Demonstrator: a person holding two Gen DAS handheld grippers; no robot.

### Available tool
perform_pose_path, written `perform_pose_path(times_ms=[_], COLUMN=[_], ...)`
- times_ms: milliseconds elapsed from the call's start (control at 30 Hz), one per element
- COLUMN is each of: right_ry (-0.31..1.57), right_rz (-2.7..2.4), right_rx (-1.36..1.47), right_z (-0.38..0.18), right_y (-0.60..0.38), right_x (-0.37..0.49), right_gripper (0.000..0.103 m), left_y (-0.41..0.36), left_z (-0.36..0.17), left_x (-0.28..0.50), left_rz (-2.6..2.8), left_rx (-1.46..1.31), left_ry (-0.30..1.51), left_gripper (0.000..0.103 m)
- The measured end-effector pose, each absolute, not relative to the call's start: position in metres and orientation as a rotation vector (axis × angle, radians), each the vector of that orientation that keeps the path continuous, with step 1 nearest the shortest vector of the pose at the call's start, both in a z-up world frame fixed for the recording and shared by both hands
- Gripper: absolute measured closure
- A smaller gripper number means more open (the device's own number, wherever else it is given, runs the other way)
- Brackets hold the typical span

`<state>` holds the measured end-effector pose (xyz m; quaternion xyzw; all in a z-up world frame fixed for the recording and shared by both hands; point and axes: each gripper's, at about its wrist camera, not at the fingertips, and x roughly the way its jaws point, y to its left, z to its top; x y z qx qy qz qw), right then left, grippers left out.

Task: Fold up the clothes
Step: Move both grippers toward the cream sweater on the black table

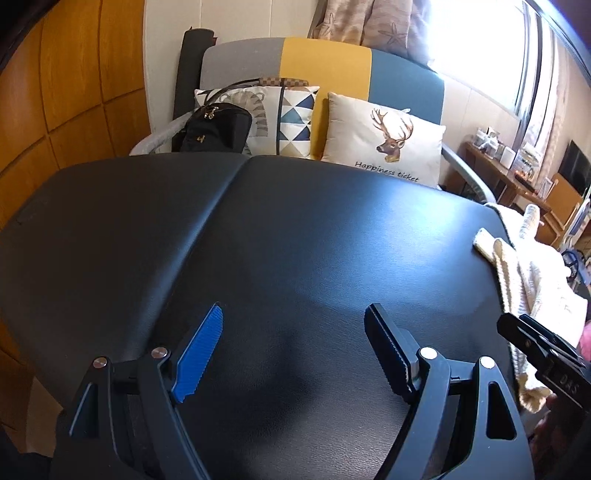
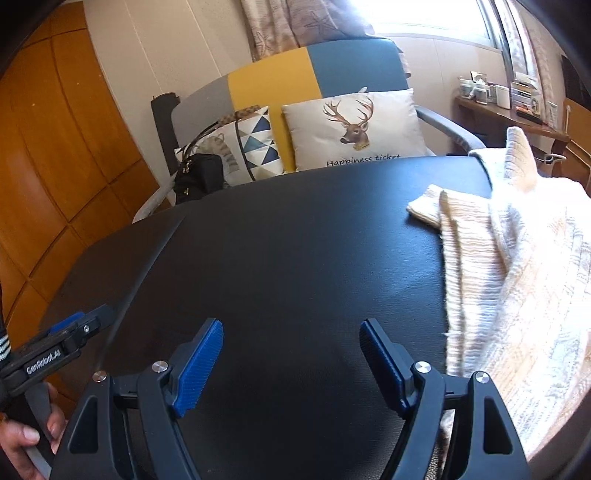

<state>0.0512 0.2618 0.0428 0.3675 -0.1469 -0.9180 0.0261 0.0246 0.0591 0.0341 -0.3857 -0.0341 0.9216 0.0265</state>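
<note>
One cream knit garment [image 2: 517, 266] runs off the black table's [image 2: 295, 240] right edge, partly cut off; both grippers, left [image 1: 293, 349] and right [image 2: 291, 360], gape empty.

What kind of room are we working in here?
Most likely a home living room: a sofa with a deer-print cushion stands behind the black padded table, curtains hang by a bright window, and a wooden sideboard holds household clutter.
</note>
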Motion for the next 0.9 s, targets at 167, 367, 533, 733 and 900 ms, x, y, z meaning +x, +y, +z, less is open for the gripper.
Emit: perform_pose_path(times_ms=[167, 367, 533, 733, 900], right_ry=[-0.433, -0.439, -0.438, -0.447, -0.440], right_rz=[-2.863, -2.925, -3.009, -3.137, -3.244], right_rx=[1.191, 1.182, 1.171, 1.218, 1.277], right_z=[0.043, 0.043, 0.058, 0.070, 0.072], right_y=[0.265, 0.279, 0.300, 0.328, 0.353], right_x=[0.047, 0.057, 0.067, 0.084, 0.097], right_gripper=[0.025, 0.025, 0.025, 0.025, 0.024], left_y=[0.069, 0.091, 0.122, 0.165, 0.192], left_z=[0.029, 0.032, 0.040, 0.046, 0.049], left_x=[0.027, 0.028, 0.026, 0.023, 0.027], left_rz=[2.841, 2.806, 2.746, 2.646, 2.602], left_rx=[-1.194, -1.171, -1.125, -1.039, -0.990], left_ry=[-0.055, -0.007, 0.032, 0.107, 0.143], left_gripper=[0.021, 0.021, 0.021, 0.021, 0.021])
